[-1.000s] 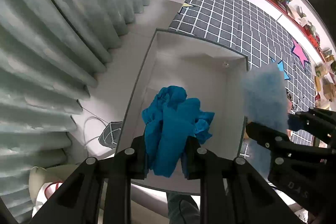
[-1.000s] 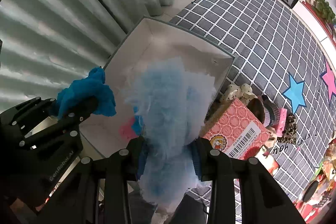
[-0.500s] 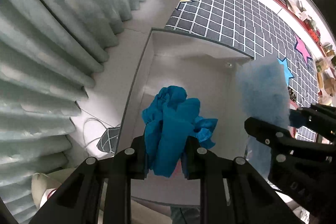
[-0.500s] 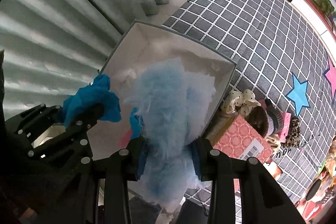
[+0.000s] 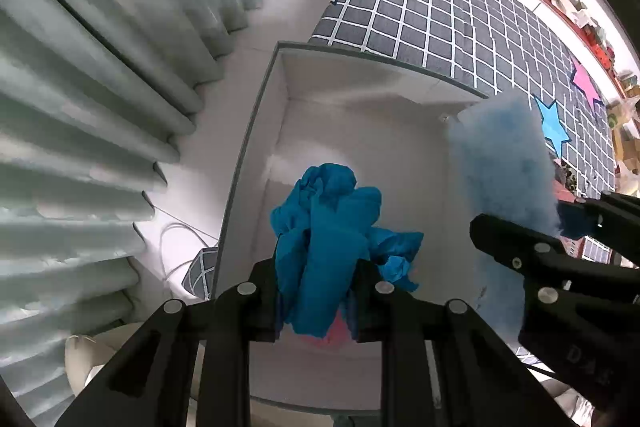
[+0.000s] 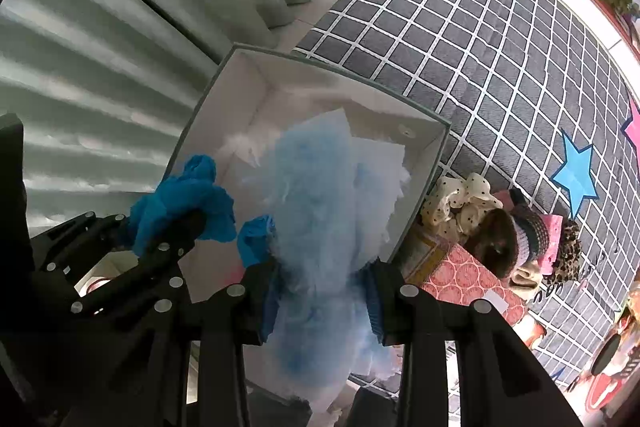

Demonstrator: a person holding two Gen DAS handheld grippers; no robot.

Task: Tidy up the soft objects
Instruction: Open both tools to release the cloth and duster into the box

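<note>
Left wrist: left gripper (image 5: pixel 316 303) clenched on crumpled teal cloth (image 5: pixel 328 239), hung above the open white rectangular box (image 5: pixel 256 131), presumably for dropping in. Right wrist: right gripper (image 6: pixel 324 291) clenched on fluffy pale-blue fabric (image 6: pixel 320 195), likewise above the box. Against the earlier frames, the box looms larger; both grippers sit lower.
</note>
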